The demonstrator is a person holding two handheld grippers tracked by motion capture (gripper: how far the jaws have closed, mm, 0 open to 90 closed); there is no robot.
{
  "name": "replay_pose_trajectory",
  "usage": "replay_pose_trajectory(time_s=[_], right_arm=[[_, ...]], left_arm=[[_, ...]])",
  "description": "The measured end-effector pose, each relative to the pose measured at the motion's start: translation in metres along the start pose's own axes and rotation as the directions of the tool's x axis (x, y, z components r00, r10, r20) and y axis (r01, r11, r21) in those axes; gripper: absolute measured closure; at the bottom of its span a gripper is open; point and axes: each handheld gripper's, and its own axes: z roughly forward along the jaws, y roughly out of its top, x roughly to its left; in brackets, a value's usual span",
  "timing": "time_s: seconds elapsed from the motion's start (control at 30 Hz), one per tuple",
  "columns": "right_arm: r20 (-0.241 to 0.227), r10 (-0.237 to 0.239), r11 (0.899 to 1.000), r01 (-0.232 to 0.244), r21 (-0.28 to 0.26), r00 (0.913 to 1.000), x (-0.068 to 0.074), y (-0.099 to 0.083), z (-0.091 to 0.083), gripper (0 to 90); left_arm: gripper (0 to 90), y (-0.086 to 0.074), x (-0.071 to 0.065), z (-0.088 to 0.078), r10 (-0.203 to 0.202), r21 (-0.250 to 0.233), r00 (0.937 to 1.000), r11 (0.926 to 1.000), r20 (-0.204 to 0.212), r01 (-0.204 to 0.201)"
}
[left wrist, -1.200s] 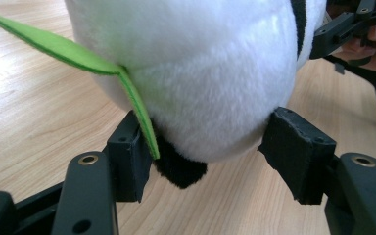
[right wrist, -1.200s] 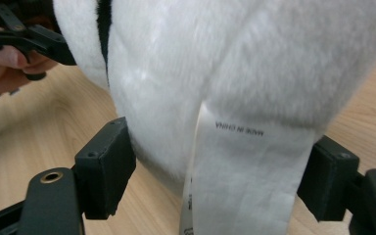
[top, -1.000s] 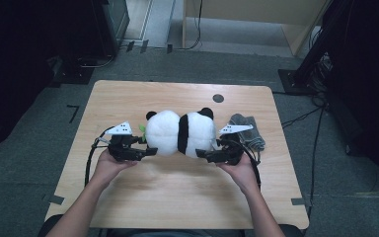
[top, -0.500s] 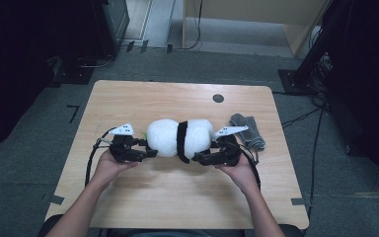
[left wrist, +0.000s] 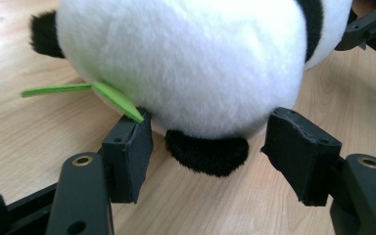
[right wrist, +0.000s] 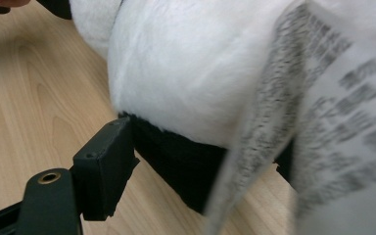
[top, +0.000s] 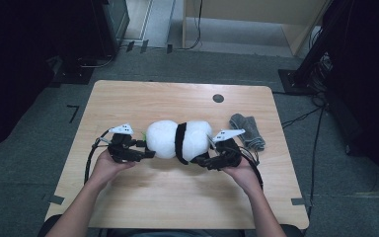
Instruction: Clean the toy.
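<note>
A panda plush (top: 165, 139) lies across the middle of the wooden table (top: 177, 197), its white back and a black band facing up. My left gripper (top: 147, 154) is at its head end. In the left gripper view the jaws (left wrist: 208, 147) straddle a black ear (left wrist: 206, 152) with small gaps on both sides, and the pads' (left wrist: 127, 147) top corners brush the white fur beside a green felt leaf (left wrist: 112, 95). My right gripper (top: 203, 161) is at the other end, its visible pad (right wrist: 105, 164) pressed on a black limb (right wrist: 176, 166). A printed label (right wrist: 323, 112) hides the other jaw.
A folded grey cloth (top: 247, 130) lies just right of the plush, behind my right hand. A dark round hole (top: 218, 98) sits near the table's far edge. Black cables trail from both grippers toward the near edge. Dark equipment stands on the floor around the table.
The plush has rolled over between the grippers: its black ears and face showed on top a second ago, now its white back is up. Both hands stayed nearly in place.
</note>
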Motion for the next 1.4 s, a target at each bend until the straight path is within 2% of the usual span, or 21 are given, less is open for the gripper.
replay_pose_trajectory(time_s=[0.17,0.23,0.33,0.43,0.47,0.53,0.6,0.67,0.77,0.9,1.07,1.2,1.27,1.4], right_arm=[[0.01,0.002,1.0,-0.002,-0.021,1.0,-0.004,-0.004,-0.002,23.0],[0.02,0.009,1.0,-0.009,-0.023,0.9998,-0.005,-0.005,-0.002,22.9],[0.021,0.009,0.998,-0.008,-0.059,0.9997,-0.007,-0.007,-0.005,23.1],[0.036,-0.014,0.996,0.017,-0.091,0.9993,-0.009,-0.01,-0.008,23.0],[0.022,-0.008,0.995,0.01,-0.098,0.9997,-0.011,-0.011,-0.008,23.1],[0.035,-0.011,0.994,0.014,-0.105,0.9993,-0.012,-0.011,-0.009,23.0],[0.04,-0.009,0.993,0.014,-0.116,0.9992,-0.012,-0.012,-0.01,23.0],[0.044,-0.008,0.994,0.013,-0.113,0.999,-0.014,-0.012,-0.011,22.5],[0.045,0.002,0.995,0.002,-0.104,0.999,-0.017,-0.014,-0.012,22.4],[0.059,0.006,0.996,0.0,-0.095,0.9982,-0.02,-0.015,-0.016,22.5],[0.037,0.036,0.993,-0.032,-0.112,0.9986,-0.026,-0.017,-0.025,22.7],[0.053,0.046,0.99,-0.039,-0.134,0.9976,-0.03,-0.02,-0.031,22.7],[0.066,0.06,0.989,-0.051,-0.136,0.996,-0.034,-0.023,-0.034,22.7],[0.074,0.084,0.987,-0.073,-0.144,0.9937,-0.041,-0.026,-0.039,22.7]], left_arm=[[34.1,0.0,0.004,-0.006,-0.02,-0.047,0.9998,0.9987,0.008,0.021],[33.2,0.001,0.003,-0.008,-0.014,-0.063,0.9999,0.9979,0.009,0.014],[32.5,0.001,0.003,-0.008,-0.009,-0.068,0.9999,0.9976,0.006,0.009],[32.5,0.003,0.002,-0.008,-0.009,-0.076,1.0,0.997,0.003,0.009],[32.5,0.004,0.002,-0.008,-0.01,-0.078,0.9999,0.9969,-0.004,0.01],[32.7,0.007,0.002,-0.008,-0.017,-0.069,0.9996,0.9975,-0.024,0.015],[32.8,0.009,0.003,-0.009,-0.017,-0.088,0.9996,0.996,-0.022,0.015],[32.7,0.011,0.003,-0.009,0.001,-0.093,0.9991,0.9956,-0.042,-0.005],[32.6,0.014,0.002,-0.008,0.017,-0.091,0.9987,0.9956,-0.048,-0.021],[32.4,0.019,0.0,-0.01,0.021,-0.138,0.9988,0.99,-0.045,-0.027],[28.3,0.029,-0.002,-0.006,0.057,-0.114,0.9964,0.9914,-0.063,-0.064],[23.1,0.032,0.001,0.002,0.059,-0.084,0.997,0.9945,-0.05,-0.063],[19.6,0.034,0.002,0.005,0.069,-0.078,0.9958,0.9942,-0.06,-0.073],[13.1,0.036,0.006,0.009,0.061,-0.071,0.9964,0.9953,-0.058,-0.065]])
